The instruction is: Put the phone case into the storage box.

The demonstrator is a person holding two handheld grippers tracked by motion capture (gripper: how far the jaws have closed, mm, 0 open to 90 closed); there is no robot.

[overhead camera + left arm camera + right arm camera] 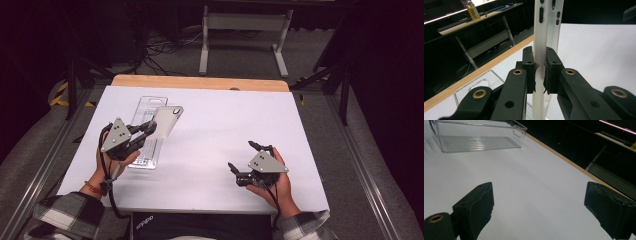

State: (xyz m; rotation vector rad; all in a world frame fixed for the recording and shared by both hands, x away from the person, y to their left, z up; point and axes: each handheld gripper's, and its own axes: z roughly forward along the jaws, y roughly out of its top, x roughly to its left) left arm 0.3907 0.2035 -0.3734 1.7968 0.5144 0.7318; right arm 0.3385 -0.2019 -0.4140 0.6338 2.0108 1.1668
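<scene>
Case, white, pinched edge-on in left gripper above tray; right gripper wide, empty; risk: thin edge could slip and miss the tray.

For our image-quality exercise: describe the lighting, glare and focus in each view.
High view: white table bright, surroundings dark, image soft. Left gripper view: phone case pale and glaring, near claw blurred. Right gripper view: clear tray glints, foreground claw out of focus.
</scene>
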